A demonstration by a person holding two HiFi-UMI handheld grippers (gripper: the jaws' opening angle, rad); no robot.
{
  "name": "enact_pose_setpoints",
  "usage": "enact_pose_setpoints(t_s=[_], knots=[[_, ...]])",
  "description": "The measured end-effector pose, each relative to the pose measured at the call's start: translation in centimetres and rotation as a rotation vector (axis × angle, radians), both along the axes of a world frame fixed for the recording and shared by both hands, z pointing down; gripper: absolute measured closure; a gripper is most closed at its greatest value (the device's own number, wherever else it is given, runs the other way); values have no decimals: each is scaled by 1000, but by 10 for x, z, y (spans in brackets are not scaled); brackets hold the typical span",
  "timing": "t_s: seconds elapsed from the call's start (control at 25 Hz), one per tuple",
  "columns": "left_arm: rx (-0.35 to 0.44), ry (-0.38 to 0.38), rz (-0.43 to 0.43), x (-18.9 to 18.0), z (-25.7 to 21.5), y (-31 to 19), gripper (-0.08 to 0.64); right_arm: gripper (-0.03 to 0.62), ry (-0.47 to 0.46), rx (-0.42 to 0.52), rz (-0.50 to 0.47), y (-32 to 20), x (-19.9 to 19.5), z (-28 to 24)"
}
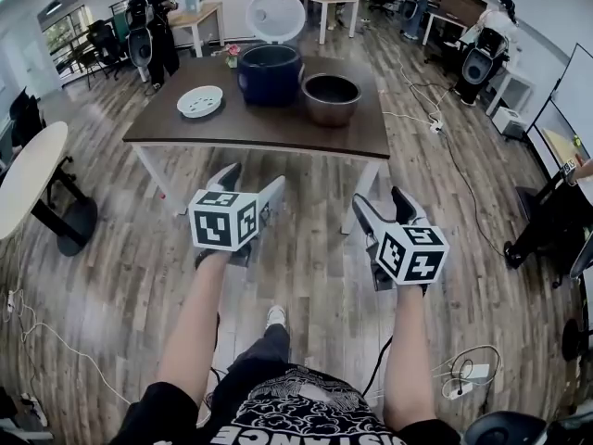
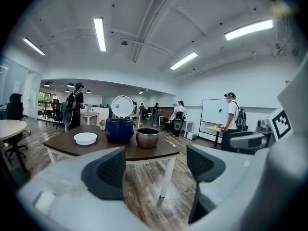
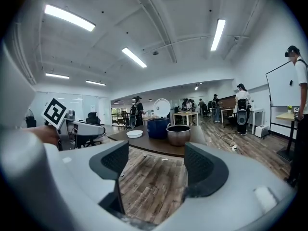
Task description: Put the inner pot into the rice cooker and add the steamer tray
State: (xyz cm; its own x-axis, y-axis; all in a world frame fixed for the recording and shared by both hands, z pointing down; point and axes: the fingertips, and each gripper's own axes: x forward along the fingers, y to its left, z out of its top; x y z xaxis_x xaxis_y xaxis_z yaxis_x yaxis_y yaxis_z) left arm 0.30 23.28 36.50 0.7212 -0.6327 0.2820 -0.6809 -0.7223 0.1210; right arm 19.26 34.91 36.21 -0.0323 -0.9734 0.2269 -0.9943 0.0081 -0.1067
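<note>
A dark blue rice cooker (image 1: 270,72) stands on the brown table (image 1: 259,130) with its white lid up. To its right sits the metal inner pot (image 1: 331,98), to its left the white steamer tray (image 1: 200,101). Both grippers hover over the wooden floor, short of the table's near edge. My left gripper (image 1: 250,185) is open and holds nothing; my right gripper (image 1: 383,204) is open and holds nothing. In the left gripper view the cooker (image 2: 119,130), pot (image 2: 147,137) and tray (image 2: 85,138) lie beyond the spread jaws. In the right gripper view the pot (image 3: 178,134) and the cooker (image 3: 157,128) stand ahead.
A round white table (image 1: 23,179) stands at the left. Cables and a power strip (image 1: 435,126) lie on the floor right of the table. People with backpacks stand at the back (image 1: 153,17) and right (image 1: 486,49). A whiteboard (image 1: 570,109) is at far right.
</note>
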Motion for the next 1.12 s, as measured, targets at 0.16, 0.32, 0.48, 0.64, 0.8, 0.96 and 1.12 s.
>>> enact_pose_setpoints(t_s=[0.16,0.32,0.48,0.64,0.8,0.96,1.12], knots=[[-10,-2,9,6,3,-42,163,244,5,-19,7,-39,6,1],[-19,2,16,8,2,-87,163,244,-5,-25,24,-80,9,-1],[-31,-4,33,13,5,-127,163,244,-11,-41,50,-115,15,1],[-45,-6,49,17,10,-161,163,244,-15,-50,72,-146,20,4],[-57,-6,71,24,13,-188,163,244,-18,-63,86,-171,21,5],[-69,-3,88,26,15,-207,163,244,-10,-74,99,-189,20,4],[-69,-5,97,26,16,-225,163,244,-7,-74,112,-206,20,3]])
